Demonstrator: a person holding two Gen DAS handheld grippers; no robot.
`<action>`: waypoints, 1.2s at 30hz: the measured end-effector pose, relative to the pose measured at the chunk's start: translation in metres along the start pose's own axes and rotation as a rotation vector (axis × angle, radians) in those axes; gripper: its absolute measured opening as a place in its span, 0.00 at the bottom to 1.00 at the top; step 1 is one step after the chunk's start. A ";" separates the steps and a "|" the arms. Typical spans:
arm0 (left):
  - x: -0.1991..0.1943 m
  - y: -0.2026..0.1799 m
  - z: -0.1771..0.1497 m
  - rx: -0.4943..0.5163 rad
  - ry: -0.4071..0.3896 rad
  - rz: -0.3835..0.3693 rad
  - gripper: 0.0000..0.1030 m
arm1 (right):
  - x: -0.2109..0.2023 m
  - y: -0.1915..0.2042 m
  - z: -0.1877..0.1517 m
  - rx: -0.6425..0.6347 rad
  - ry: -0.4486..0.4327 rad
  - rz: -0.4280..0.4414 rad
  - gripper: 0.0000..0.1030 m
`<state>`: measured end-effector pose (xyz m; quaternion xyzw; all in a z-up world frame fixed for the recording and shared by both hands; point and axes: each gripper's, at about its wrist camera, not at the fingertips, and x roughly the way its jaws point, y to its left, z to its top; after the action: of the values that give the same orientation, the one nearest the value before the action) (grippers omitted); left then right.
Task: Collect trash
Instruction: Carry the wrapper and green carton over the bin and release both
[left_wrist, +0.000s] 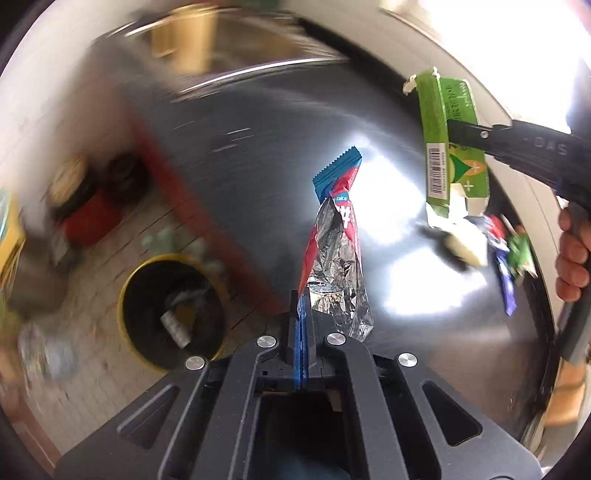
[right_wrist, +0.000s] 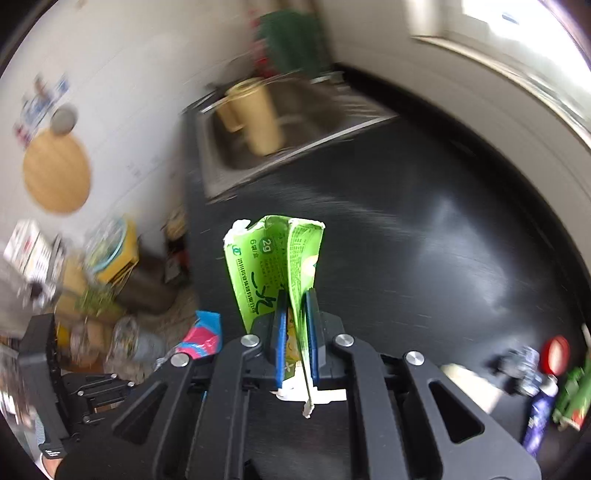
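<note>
Two grippers carry trash above the black countertop (left_wrist: 258, 177): left gripper (left_wrist: 300, 314) clamps a foil snack wrapper (left_wrist: 338, 254), right gripper (right_wrist: 295, 325) pinches a flattened green carton (right_wrist: 273, 258). Risk: the thinly gripped wrapper slipping free short of the yellow-rimmed bin (left_wrist: 170, 310) on the floor.

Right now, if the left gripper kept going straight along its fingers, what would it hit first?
Likely the dark countertop. The left gripper, shut on the foil wrapper, aims there; the bin sits lower left. Blur makes depth uncertain.
</note>
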<state>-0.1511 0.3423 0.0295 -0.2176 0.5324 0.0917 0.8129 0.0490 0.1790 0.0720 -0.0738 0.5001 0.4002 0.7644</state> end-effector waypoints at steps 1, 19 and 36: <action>-0.002 0.016 -0.006 -0.038 -0.007 0.020 0.00 | 0.010 0.021 0.001 -0.038 0.020 0.025 0.10; 0.170 0.241 -0.122 -0.615 0.161 0.088 0.00 | 0.338 0.215 -0.107 -0.382 0.542 0.043 0.10; 0.167 0.251 -0.125 -0.619 0.081 0.212 0.93 | 0.349 0.212 -0.097 -0.349 0.489 0.110 0.84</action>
<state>-0.2803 0.4952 -0.2279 -0.4009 0.5309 0.3246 0.6724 -0.1026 0.4586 -0.2016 -0.2709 0.5964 0.4911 0.5742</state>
